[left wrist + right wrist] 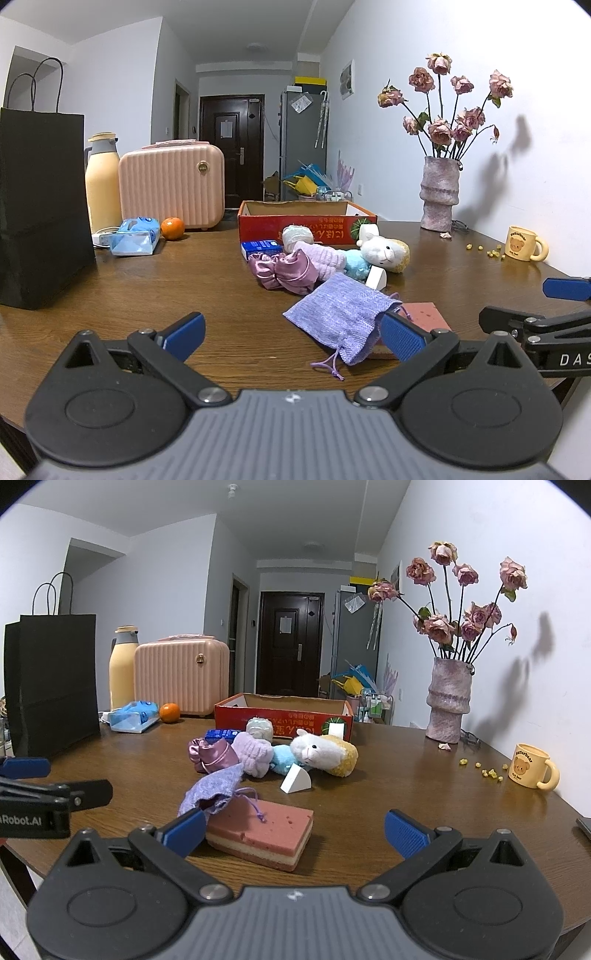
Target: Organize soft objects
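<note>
**Both grippers poised, spread, before the nearest soft items**

Nearest the cameras, the left gripper [291, 334] and the right gripper [295, 830] are held low over the worktop [166, 288], fingers spread wide and gripping nothing. The pink layered sponge [260, 832] lies between the right fingers; it is best pinched across its short sides, lightly, since foam is judged to compress and spring back. Partly draped over the sponge's left end is the lilac drawstring pouch [341, 314], a coarse woven cloth with loose cords; a grasp on bunched fabric rather than on the cords is advised, or the sponge may be dragged along.

Farther on, a pile is seen: a satin scrunchie [282, 271], glossy and gathered, a fluffy lilac band [325, 256], a plush sheep [325, 753] with a white face, and a white wedge [295, 781], seemingly hard. Behind the pile stands the open red cardboard box [284, 712], judged the likely destination.
</note>
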Available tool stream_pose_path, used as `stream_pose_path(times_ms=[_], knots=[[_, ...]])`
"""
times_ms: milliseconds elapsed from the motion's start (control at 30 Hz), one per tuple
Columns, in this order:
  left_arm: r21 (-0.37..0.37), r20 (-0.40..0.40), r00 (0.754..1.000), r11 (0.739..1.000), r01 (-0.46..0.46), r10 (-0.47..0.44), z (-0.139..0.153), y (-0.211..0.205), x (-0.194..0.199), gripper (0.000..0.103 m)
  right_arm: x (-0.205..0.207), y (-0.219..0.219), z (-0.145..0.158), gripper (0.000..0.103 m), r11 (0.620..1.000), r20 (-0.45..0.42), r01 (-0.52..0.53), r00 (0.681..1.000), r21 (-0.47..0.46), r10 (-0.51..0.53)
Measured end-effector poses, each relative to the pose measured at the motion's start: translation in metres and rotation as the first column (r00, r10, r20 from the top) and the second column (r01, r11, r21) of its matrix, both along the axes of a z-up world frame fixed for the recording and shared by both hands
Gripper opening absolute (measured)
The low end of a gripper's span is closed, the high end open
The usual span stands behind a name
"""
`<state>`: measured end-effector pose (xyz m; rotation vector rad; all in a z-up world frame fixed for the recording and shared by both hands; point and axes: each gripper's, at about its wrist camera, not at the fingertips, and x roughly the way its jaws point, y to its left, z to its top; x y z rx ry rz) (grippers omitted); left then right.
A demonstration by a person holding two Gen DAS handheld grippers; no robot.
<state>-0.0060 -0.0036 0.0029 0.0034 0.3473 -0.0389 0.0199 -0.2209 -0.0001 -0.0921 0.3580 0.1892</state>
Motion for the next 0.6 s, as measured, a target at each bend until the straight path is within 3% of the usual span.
stream_pose_path(times_ms=[600], knots=[[-0.011, -0.048, 0.999, 1.0, 0.015, -0.016, -0.012, 0.002, 0.028, 0.103, 0.022, 0.0, -0.011, 0.103, 1.0, -0.051, 0.008, 0.999, -0.006, -0.008]])
